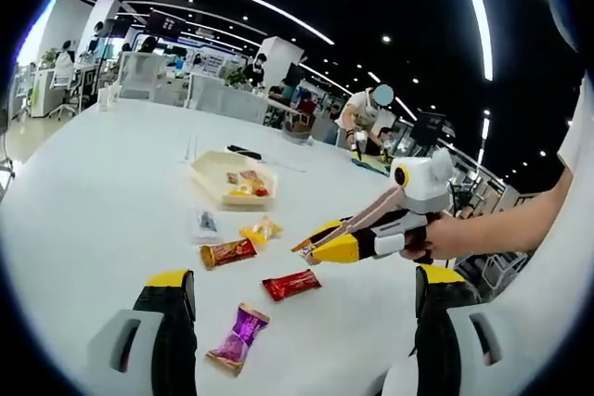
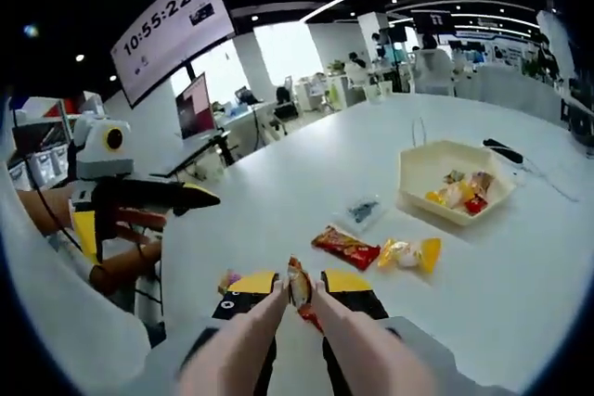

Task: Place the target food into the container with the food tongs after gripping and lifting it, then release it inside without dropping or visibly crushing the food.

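Right hand-held gripper (image 2: 299, 296): its jaws were clamped on a pair of pale food tongs (image 2: 269, 336), whose tips pinched a small wrapped snack (image 2: 298, 283) — held just above the tabletop (image 2: 306, 173).
Same gripper, left gripper view: it (image 1: 311, 249) reached in from the right, the snack (image 1: 304, 247) a small blur at the tong tips.
Left hand-held gripper (image 1: 302, 322): jaws spread wide and empty, hovering over the tabletop (image 1: 102, 192); in the right gripper view it (image 2: 200, 197) hung well off to the left.
Container (image 2: 452, 181): a cream tray, ahead and to the right of the right hand-held gripper, well apart from it; some wrapped pieces already lay inside.
Loose snacks: a red packet (image 2: 345, 247) and a yellow sweet (image 2: 406, 252) lay between the tongs and the container; a purple wrapper (image 1: 238, 337) sat between the left jaws.
Progress: gripping and lifting looked done (wrapper not visibly crushed); the carry to the container and the release inside remained.
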Demonstrator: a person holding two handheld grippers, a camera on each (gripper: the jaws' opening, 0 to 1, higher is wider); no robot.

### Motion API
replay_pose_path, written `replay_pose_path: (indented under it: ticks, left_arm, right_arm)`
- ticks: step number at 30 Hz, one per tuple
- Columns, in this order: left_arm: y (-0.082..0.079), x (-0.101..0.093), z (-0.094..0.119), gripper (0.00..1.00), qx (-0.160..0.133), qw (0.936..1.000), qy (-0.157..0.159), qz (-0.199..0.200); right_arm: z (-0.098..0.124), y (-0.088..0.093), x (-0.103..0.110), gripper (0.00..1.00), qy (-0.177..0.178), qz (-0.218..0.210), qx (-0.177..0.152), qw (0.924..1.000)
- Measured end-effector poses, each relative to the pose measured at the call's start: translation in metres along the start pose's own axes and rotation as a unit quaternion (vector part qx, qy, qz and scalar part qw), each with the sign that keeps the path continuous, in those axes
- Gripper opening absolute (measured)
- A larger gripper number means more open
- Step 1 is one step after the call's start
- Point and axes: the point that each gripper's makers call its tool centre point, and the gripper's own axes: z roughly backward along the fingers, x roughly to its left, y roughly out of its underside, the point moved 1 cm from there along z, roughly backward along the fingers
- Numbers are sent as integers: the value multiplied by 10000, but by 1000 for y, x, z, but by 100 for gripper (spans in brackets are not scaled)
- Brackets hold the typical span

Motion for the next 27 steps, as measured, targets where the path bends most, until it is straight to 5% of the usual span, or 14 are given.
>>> replay_pose_path:
  ticks: [7, 12, 27]
  left_arm:
    - [-5, -1, -13, 99, 189, 9995, 211, -152]
    - [-17, 3, -12, 99, -6, 9998, 186, -113]
    - [-10, 2, -17, 99, 96, 9995, 259, -181]
  right_arm:
    - [8, -12, -11, 16, 175, -109, -199, 9996]
    - [11, -22, -12, 16, 169, -6, -320, 9993]
    - [24, -59, -15, 17, 314, 20, -785, 9964]
